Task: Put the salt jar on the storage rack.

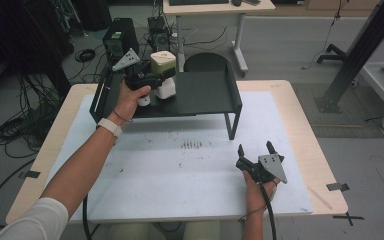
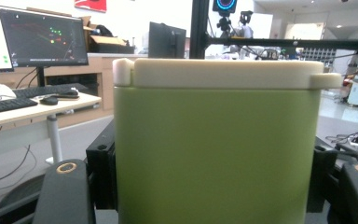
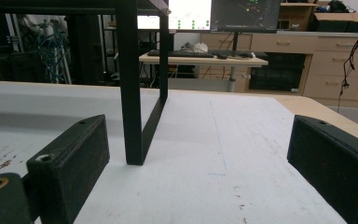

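Note:
A green container with a cream lid (image 1: 163, 61) stands at the left end of a black raised shelf (image 1: 207, 92). My left gripper (image 1: 162, 76) is shut on it, one jaw on each side. In the left gripper view the green container (image 2: 214, 154) sits close up between the black jaws of my left gripper (image 2: 209, 191). A white object (image 1: 166, 90) shows just below the held container; I cannot tell whether it is part of it. My right gripper (image 1: 255, 148) rests open near the table's front right, its jaws pointing toward the shelf. The right gripper (image 3: 191, 163) has nothing between its jaws.
The shelf stands on thin black legs (image 3: 133, 93) over a white mat (image 1: 190, 170) on the wooden table (image 1: 310, 130). Dark specks (image 1: 192, 145) mark the mat's middle. Cables and a computer tower (image 1: 120, 40) lie on the floor behind.

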Action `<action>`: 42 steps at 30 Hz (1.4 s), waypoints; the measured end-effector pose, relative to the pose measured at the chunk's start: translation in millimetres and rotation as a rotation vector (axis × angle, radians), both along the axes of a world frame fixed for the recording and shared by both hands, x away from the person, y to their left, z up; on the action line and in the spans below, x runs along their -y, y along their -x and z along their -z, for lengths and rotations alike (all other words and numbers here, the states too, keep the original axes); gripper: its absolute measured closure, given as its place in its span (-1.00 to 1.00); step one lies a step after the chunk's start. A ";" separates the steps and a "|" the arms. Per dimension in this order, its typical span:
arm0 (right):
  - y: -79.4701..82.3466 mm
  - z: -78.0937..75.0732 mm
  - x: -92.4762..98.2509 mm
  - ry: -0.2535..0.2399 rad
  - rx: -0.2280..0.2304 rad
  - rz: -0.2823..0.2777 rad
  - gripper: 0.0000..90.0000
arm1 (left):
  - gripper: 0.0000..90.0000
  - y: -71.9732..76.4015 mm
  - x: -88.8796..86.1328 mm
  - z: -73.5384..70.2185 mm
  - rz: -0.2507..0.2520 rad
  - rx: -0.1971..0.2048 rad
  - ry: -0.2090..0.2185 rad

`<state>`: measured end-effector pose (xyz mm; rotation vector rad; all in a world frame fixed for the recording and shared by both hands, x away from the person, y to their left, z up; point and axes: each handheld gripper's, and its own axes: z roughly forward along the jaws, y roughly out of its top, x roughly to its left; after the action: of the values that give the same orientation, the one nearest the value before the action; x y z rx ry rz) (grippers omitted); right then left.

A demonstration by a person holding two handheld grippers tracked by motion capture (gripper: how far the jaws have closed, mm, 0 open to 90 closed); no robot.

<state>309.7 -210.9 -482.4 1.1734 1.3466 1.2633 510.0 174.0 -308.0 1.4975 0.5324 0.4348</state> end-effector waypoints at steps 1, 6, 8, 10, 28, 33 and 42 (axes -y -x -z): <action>0.0 0.0 0.0 0.000 0.000 0.000 -0.87 | -0.34 -0.5 0.0 0.8 0.001 -0.001 -0.002; 0.0 0.0 0.1 -0.001 0.001 0.000 -0.87 | -0.34 -1.8 1.1 5.3 0.000 -0.003 -0.007; 0.1 0.0 0.1 -0.001 0.001 0.000 -0.87 | -0.34 -2.2 1.2 5.8 0.000 -0.003 -0.005; 0.1 0.0 0.1 -0.002 0.001 0.000 -0.87 | -0.34 -1.8 1.4 7.0 0.000 0.003 -0.002; 0.3 0.2 0.0 -0.006 0.001 0.002 -0.87 | -0.35 -2.3 1.9 11.1 -0.016 0.022 -0.021; 0.3 0.2 0.1 -0.006 0.001 0.000 -0.87 | -0.35 -2.2 1.8 11.1 -0.016 0.021 -0.021; 0.3 0.2 0.0 -0.004 0.000 0.000 -0.87 | -0.35 -1.9 1.7 11.2 -0.016 0.022 -0.021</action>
<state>309.4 -210.8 -482.6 1.1761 1.3446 1.2661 511.9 172.3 -319.2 1.5078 0.5247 0.4698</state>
